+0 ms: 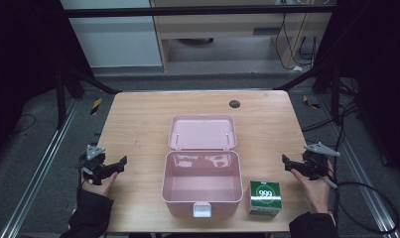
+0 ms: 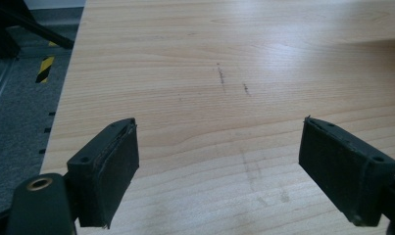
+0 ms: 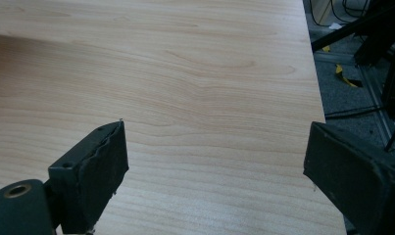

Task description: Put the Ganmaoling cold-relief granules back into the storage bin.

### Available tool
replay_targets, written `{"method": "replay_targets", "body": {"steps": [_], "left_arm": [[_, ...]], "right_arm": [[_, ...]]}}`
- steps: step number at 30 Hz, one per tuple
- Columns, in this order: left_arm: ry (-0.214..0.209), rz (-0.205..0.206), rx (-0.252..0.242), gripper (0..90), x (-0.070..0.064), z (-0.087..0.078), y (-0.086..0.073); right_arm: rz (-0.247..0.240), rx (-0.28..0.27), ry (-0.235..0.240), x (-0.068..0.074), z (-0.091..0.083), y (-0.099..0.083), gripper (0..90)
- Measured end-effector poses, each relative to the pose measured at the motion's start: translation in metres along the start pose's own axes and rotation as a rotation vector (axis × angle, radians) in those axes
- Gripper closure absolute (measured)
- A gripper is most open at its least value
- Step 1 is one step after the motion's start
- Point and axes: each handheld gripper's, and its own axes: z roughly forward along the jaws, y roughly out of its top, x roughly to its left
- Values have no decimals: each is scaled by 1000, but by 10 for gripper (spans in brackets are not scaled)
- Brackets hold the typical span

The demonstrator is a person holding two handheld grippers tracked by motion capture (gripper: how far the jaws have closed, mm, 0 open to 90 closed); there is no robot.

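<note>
A pink plastic box stands open near the table's front middle, its lid lying flat behind it and its inside bare. Just right of it sits a small green and white carton marked 999. My left gripper rests at the table's left edge, well left of the box, open with nothing between its jaws. My right gripper hovers at the right edge, above and right of the carton, also open and holding nothing.
The wooden table has a dark round cap near its back edge. Grey floor with metal rails flanks both sides, and cables lie to the right. Bare wood lies ahead of each gripper.
</note>
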Motion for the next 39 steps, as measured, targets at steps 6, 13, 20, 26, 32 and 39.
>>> {"method": "replay_targets", "body": {"steps": [6,13,20,26,32,39], "left_arm": [[-4,-34,-12,154,5,-4,0],[-17,-30,-5,172,5,-7,0],[-26,-28,6,178,2,-8,-3],[-28,-17,4,181,1,-7,-3],[-26,-11,17,180,1,-5,-4],[-22,11,30,180,-2,-4,-4]], "right_arm": [[-26,-31,21,4,-12,9,96],[-72,-47,44,13,-21,20,96],[-73,-65,77,18,-29,31,115],[-118,-74,104,23,-37,46,113],[-167,-42,154,26,-41,61,104],[-256,2,193,32,-44,71,91]]}}
